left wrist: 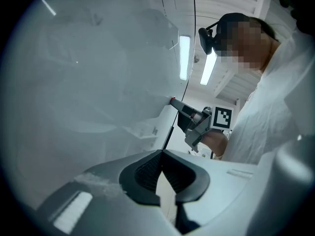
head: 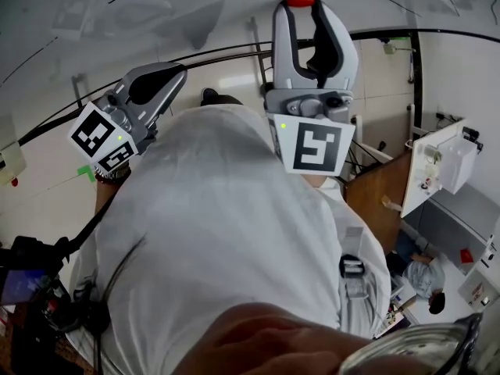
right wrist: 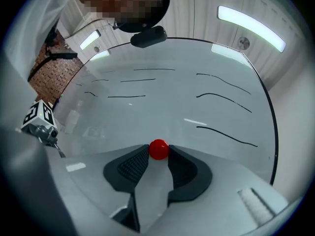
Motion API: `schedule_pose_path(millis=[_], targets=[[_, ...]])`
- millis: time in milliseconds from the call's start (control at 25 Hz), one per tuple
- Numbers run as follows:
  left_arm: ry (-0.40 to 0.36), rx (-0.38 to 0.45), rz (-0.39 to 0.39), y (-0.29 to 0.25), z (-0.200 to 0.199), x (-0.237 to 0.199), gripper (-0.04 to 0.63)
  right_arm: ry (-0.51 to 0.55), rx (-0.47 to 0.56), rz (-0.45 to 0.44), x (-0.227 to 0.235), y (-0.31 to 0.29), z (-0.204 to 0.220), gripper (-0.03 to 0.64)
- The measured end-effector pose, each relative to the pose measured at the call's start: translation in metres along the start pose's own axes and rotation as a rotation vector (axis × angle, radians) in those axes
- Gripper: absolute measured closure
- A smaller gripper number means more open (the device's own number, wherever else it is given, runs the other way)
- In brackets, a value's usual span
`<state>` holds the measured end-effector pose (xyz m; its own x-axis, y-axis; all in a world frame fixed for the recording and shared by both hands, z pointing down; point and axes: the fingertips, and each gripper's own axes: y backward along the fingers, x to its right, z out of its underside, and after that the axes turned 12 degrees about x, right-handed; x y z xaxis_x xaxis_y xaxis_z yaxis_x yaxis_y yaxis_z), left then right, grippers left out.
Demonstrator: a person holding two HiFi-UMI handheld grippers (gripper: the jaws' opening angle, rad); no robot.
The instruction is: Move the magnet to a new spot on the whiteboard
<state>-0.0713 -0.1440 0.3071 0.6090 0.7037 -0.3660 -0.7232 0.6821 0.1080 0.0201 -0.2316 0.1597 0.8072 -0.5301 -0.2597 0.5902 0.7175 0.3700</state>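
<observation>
A small red magnet [right wrist: 158, 149] rests against the whiteboard [right wrist: 187, 77], pinched between the tips of my right gripper [right wrist: 158, 157], which is shut on it. In the head view the magnet [head: 301, 0] shows as a red cap at the top of the right gripper [head: 301, 8], held up against the whiteboard [head: 195, 6]. My left gripper [left wrist: 161, 153] is shut with nothing between its jaws; it hovers lower left [head: 178, 72], close to the board. From the left gripper view the right gripper [left wrist: 176, 102] touches the board.
Several black marker lines [right wrist: 224, 98] cross the board above and right of the magnet. The board's dark rim [right wrist: 268, 107] curves down the right side. The person's white coat [head: 219, 233] fills the lower head view. A brown table [head: 375, 190] and a white box [head: 437, 166] stand at right.
</observation>
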Motion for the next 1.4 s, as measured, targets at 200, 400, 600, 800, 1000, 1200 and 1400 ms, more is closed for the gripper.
schedule_pose_path(millis=[200, 400, 600, 800, 1000, 1200, 1400], targets=[[-0.009, 0.019, -0.020, 0.000, -0.005, -0.005, 0.595, 0.042, -0.004, -0.001, 0.008, -0.002, 0.003, 0.490], [-0.015, 0.027, -0.041, 0.001, -0.009, -0.012, 0.595, 0.037, 0.023, -0.004, 0.018, -0.005, 0.003, 0.491], [-0.017, 0.038, -0.043, 0.011, -0.007, -0.010, 0.595, 0.038, -0.001, -0.018, 0.008, 0.004, 0.007, 0.491], [0.002, 0.030, -0.017, 0.021, 0.002, 0.000, 0.595, 0.026, -0.032, -0.027, -0.004, 0.022, 0.008, 0.491], [0.044, 0.009, 0.021, 0.039, 0.022, 0.018, 0.595, -0.078, -0.094, -0.008, -0.022, 0.055, 0.014, 0.491], [0.028, -0.021, 0.042, 0.039, 0.027, 0.022, 0.595, -0.093, -0.120, 0.006, -0.029, 0.079, 0.018, 0.491], [-0.010, 0.000, 0.037, 0.037, 0.016, 0.018, 0.595, -0.107, -0.112, -0.006, -0.036, 0.083, 0.024, 0.491]])
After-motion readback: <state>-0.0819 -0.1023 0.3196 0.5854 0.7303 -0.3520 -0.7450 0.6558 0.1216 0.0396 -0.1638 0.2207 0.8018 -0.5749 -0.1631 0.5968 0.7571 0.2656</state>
